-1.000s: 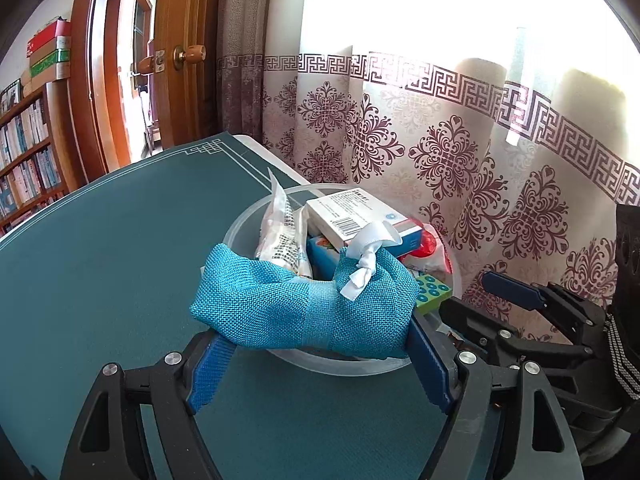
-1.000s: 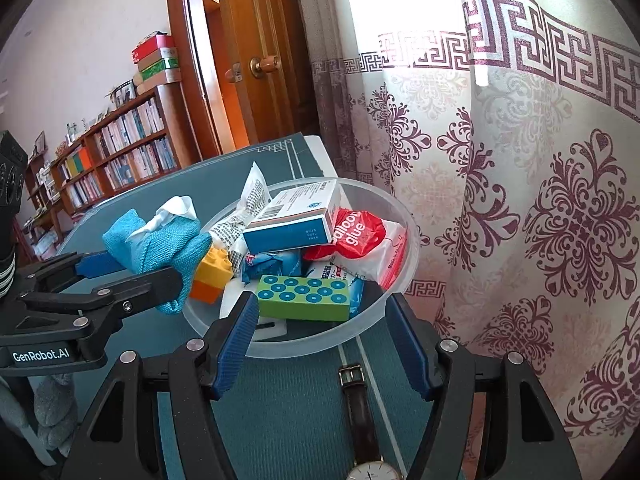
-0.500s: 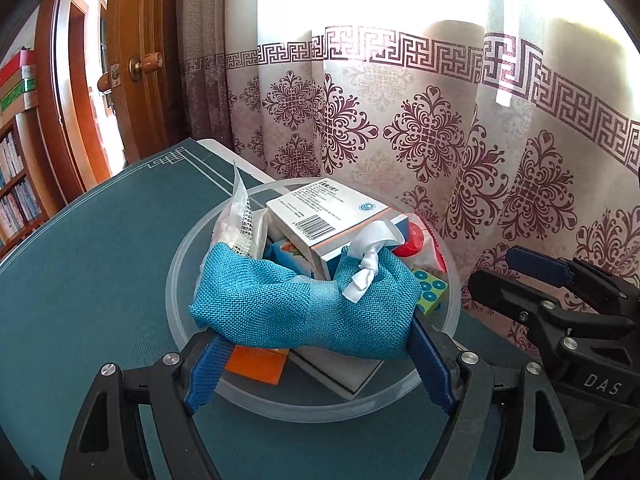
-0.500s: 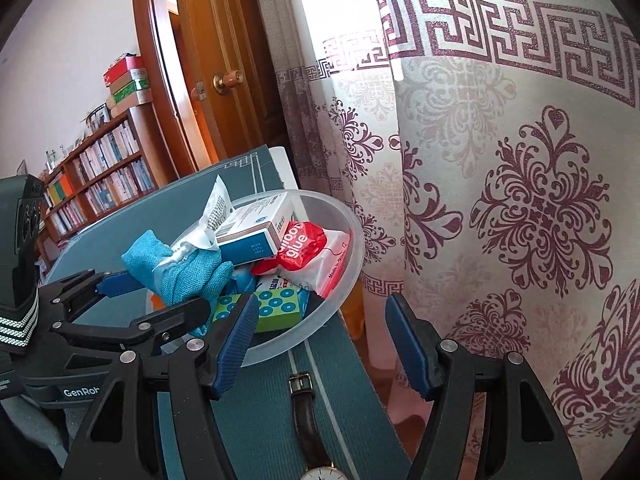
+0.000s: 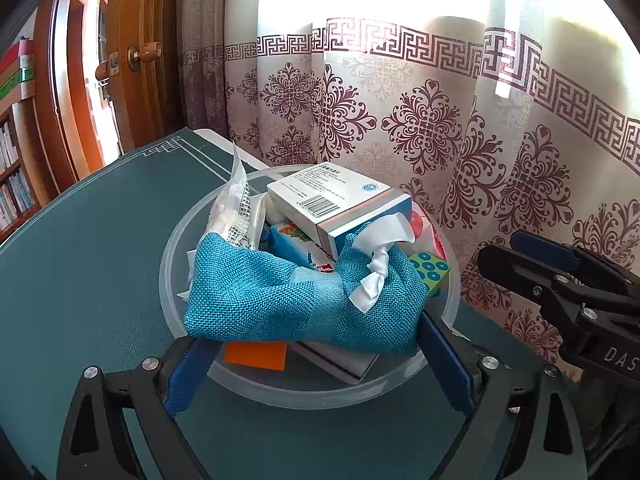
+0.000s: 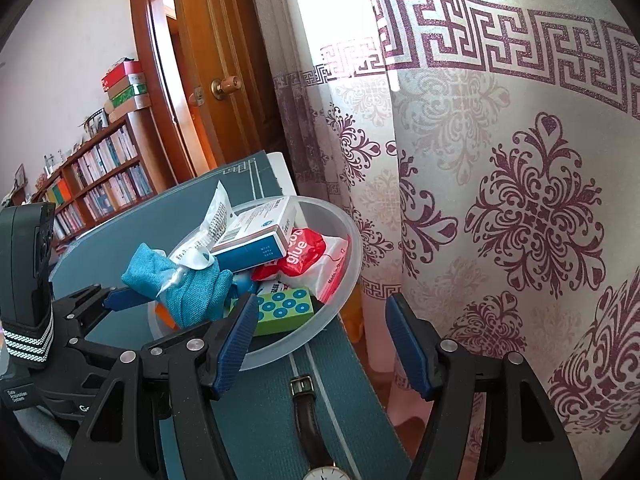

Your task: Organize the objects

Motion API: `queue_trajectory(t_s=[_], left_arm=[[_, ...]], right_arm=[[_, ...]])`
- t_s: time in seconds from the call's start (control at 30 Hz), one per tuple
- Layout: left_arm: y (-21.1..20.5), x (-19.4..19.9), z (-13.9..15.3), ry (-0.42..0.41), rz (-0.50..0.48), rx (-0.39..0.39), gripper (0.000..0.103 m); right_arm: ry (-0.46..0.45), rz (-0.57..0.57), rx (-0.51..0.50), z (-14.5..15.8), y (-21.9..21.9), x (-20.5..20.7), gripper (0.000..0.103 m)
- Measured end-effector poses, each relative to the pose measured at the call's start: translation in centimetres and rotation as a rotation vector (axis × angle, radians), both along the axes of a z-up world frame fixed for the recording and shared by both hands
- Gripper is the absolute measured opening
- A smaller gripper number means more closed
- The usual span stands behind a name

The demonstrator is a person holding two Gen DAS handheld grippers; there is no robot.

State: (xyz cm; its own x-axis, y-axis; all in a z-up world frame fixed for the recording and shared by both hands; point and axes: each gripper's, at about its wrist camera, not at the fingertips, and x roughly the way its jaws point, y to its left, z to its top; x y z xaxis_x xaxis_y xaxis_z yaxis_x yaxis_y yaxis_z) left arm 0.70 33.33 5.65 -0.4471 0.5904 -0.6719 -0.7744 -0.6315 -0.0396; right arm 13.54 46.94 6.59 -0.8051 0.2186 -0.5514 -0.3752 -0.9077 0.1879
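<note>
Nearest us, our left hand-held gripper [image 5: 316, 352] has just been spreading its jaws; the teal woven fabric pouch with a white ribbon [image 5: 304, 296] lies between them, over the clear round plastic bowl [image 5: 400, 390], seemingly let go onto the pile. Our right hand-held gripper [image 6: 320, 340] stands spread and empty at the bowl's near rim. We judge the sorting mostly done: a white-and-blue cardboard box [image 5: 340, 208], a green dotted toy block [image 6: 282, 312] and a red glue packet [image 6: 304, 252] fill the bowl. A brown leather-strap wristwatch [image 6: 310, 428] remains on the dark green table [image 5: 88, 248]. Open tabletop lies left; beyond, the table's edge meets a patterned curtain [image 5: 420, 128].
</note>
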Motion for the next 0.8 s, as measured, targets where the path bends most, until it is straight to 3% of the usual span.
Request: queue_trajectory(t_s=[0.43,0.63,0.8], left_arm=[[-3.0,0.9,1.8,0.021,0.046,0.046,0.102],[-4.8,0.2,1.3,0.0,0.185,0.02,0.102],[-6.3,0.3,2.3,0.074,0.296,0.017,0.102]], right_arm=[[0.01,0.0,-0.001,0.6,-0.5,1.0,0.067],[-0.023,0.048,-0.002,0.2,-1.5,1.0,0.078],[-0.07,0.113,0.037,-0.5,-3.3,0.8,0.08]])
